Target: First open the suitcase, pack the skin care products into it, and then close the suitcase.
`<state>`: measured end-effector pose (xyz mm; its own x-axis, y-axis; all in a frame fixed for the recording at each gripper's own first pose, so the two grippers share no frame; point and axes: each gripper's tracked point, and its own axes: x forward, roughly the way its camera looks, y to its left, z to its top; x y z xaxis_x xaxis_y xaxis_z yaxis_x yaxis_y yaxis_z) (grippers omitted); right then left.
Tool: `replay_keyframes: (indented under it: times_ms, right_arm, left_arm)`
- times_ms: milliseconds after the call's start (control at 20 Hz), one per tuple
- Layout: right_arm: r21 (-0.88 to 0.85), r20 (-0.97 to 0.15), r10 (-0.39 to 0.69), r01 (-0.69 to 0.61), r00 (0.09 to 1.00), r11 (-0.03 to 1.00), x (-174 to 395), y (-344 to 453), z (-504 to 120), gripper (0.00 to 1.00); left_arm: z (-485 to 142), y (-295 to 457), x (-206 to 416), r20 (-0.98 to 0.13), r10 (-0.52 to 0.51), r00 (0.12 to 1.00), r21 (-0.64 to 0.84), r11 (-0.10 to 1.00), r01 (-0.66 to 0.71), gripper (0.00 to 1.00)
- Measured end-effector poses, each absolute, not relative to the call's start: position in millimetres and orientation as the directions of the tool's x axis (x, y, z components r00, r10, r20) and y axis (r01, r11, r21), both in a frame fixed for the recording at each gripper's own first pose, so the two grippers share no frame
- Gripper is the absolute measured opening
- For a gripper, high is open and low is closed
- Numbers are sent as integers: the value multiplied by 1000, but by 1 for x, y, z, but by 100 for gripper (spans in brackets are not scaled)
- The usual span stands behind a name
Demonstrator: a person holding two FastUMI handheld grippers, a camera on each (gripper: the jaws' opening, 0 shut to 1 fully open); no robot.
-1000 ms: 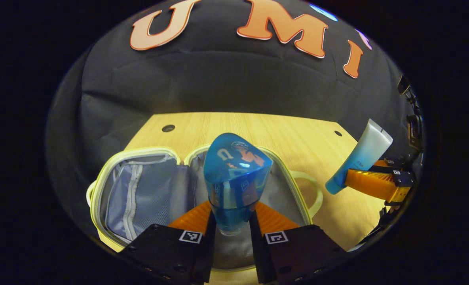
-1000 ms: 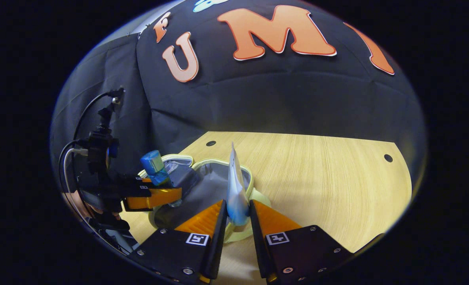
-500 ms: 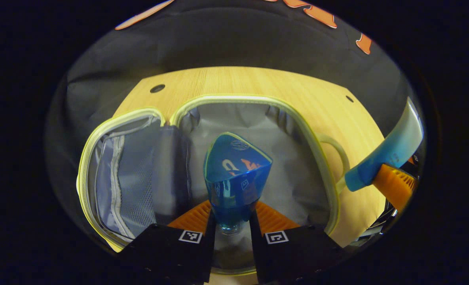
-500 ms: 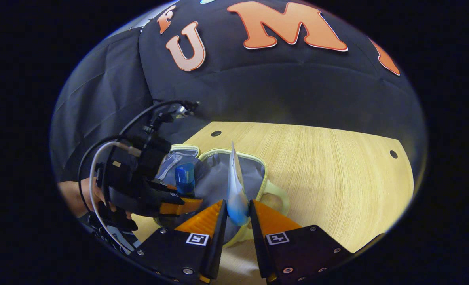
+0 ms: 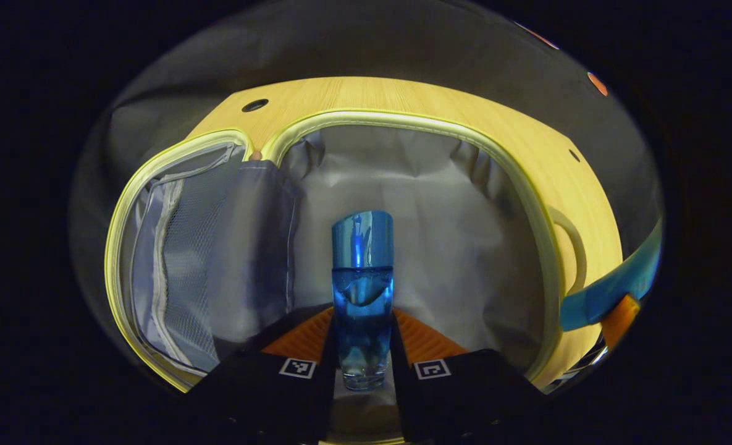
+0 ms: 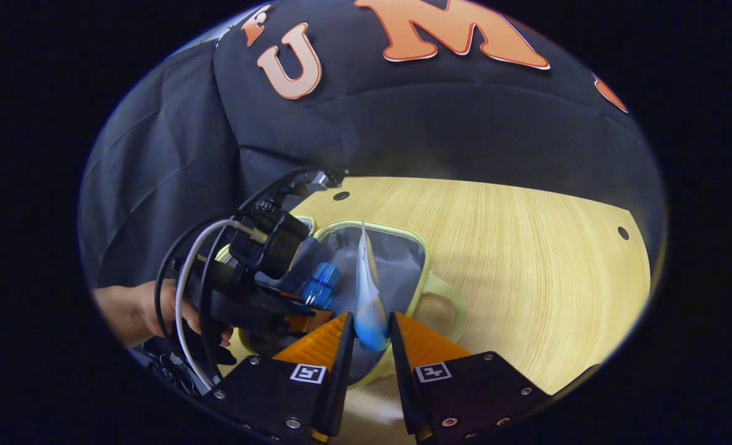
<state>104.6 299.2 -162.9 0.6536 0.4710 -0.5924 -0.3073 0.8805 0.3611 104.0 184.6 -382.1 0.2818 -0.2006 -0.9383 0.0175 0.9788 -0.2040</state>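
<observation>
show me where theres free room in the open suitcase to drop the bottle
Free: the grey lining of the suitcase half nearer the handle, beyond the blue bottle. Crowded: the mesh pocket half, and the right edge where the tube hangs.

suitcase open on table | bottle over its right half

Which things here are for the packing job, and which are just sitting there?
For the job:
- suitcase, open on the table
- blue bottle, held by the left gripper over the suitcase
- white and blue tube, held by the right gripper

Just there:
- wooden table
- black cloth wall
- the person's hand on the left gripper
</observation>
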Motion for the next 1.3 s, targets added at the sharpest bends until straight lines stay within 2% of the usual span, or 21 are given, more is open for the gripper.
replay_keyframes:
  times_ms: [200,250,300,500,600,800,850,1050,1100,1150,1300]
  right_arm:
    - [386,-619,492,-309,612,869,104,310,-174,39]
    - [391,-626,495,-307,602,868,106,313,-176,39]
    - [401,-633,500,-303,590,865,107,319,-176,39]
    - [443,-662,520,-278,540,852,108,331,-187,39]
    - [441,-682,517,-273,517,855,111,341,-195,39]
    - [462,-726,520,-241,449,853,112,357,-206,38]
    - [470,-739,517,-219,431,855,113,360,-210,39]
    - [458,-777,475,-147,414,877,121,364,-228,36]
    - [450,-784,466,-142,410,882,123,368,-235,17]
    - [442,-791,458,-139,405,886,123,369,-239,23]
    - [415,-789,434,-145,436,898,126,362,-236,20]
  left_arm:
    - [-370,184,109,-915,-218,340,-228,974,11,48]
    - [-365,188,112,-906,-216,365,-224,974,21,52]
    - [-354,192,115,-891,-213,401,-220,975,28,64]
    - [-307,220,126,-823,-170,542,-198,980,7,71]
    - [-291,243,129,-793,-152,590,-209,977,-29,79]
    - [-248,305,129,-754,-43,656,-187,971,-152,82]
    - [-240,325,126,-742,-4,670,-177,966,-189,81]
    - [-254,404,103,-761,110,639,-157,925,-347,81]
    - [-266,420,99,-763,137,632,-156,910,-385,82]
    - [-279,433,96,-766,154,624,-161,894,-418,82]
    - [-299,473,86,-763,206,613,-181,841,-509,84]
